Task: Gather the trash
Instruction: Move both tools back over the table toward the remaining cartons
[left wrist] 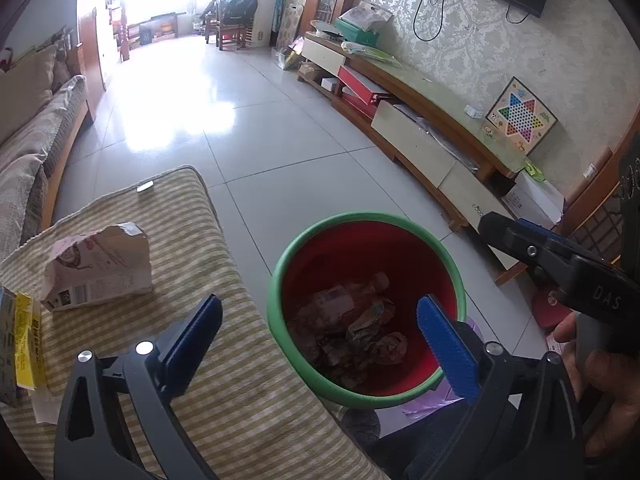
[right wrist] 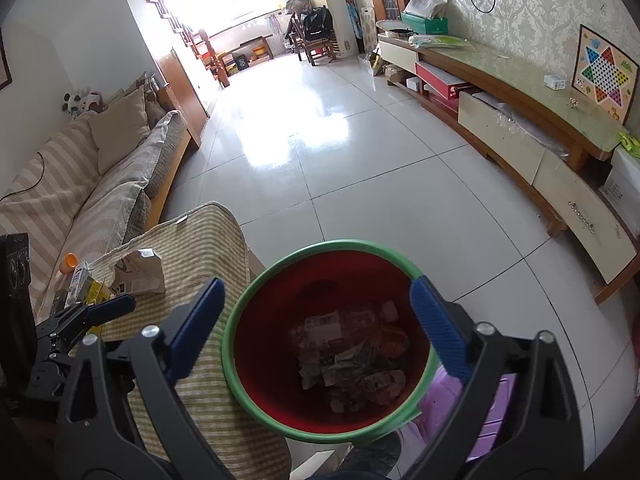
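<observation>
Red inside and ringed by a green rim, the round plastic bin fills the lower middle of the left wrist view, with a clear bottle and crumpled wrappers lying at its bottom. The left gripper hovers above the bin's near-left rim, its blue ribbed pads spread wide and holding nothing. Left of it, on the striped cloth surface, a torn paper carton lies on its side, long axis roughly across the view; a yellow-and-blue box sits further left at the edge. The right gripper shows at the right, but I cannot tell its opening there.

From the right wrist view, the right gripper is also wide open and empty, poised over the bin. The carton lies well off to its left, beyond the left gripper, with a small box and an orange cap further left. I judge the left hand nearer to the remaining trash; reaching it means swinging left, away from the bin.
</observation>
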Motion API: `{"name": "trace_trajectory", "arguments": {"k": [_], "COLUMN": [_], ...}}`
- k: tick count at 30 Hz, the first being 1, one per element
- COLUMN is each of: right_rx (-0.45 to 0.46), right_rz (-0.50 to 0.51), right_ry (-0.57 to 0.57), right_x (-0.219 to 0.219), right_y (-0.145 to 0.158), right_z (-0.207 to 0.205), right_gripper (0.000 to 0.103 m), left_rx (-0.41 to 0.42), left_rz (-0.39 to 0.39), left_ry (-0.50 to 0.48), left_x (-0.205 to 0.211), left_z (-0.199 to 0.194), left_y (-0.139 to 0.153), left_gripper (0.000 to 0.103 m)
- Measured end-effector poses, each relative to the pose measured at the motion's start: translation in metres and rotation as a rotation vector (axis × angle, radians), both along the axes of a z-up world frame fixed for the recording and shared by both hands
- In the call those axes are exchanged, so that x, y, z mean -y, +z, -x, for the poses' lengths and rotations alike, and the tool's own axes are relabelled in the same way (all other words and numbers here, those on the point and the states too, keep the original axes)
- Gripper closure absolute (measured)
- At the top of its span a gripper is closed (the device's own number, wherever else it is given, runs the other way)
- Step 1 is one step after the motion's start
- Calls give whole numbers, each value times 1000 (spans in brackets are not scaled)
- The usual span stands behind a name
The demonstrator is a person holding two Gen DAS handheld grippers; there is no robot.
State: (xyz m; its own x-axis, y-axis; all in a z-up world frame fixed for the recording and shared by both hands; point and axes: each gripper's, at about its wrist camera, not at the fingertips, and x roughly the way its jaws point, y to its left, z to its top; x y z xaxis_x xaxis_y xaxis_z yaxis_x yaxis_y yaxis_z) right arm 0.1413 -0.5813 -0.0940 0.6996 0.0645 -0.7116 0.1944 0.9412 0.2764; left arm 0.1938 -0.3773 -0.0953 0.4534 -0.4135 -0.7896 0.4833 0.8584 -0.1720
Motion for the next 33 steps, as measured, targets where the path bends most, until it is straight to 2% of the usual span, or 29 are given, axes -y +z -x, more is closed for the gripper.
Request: {"name": "trace_trajectory", "arguments": {"k": [8,19,27,33], "right_rx": [17,52,53,37], "right_rz": [18,67,98,106], "right_ry": [37,193,330,396], "right_x": [-40,-139,-226,-269], "right_y": [20,50,54,49], "right_z": [-4,-16,-24,-28], "right_gripper": [5,5,5,5], "left_rx": [21,58,53,31], "left_rz": [-2,40,58,74], "left_ry": [59,237,383,457], "left_x": [-47,-166,-261,-310], "left_z": [3,14,30,41], "left_y": [17,38,33,20], "left_gripper": [8,8,8,8]}}
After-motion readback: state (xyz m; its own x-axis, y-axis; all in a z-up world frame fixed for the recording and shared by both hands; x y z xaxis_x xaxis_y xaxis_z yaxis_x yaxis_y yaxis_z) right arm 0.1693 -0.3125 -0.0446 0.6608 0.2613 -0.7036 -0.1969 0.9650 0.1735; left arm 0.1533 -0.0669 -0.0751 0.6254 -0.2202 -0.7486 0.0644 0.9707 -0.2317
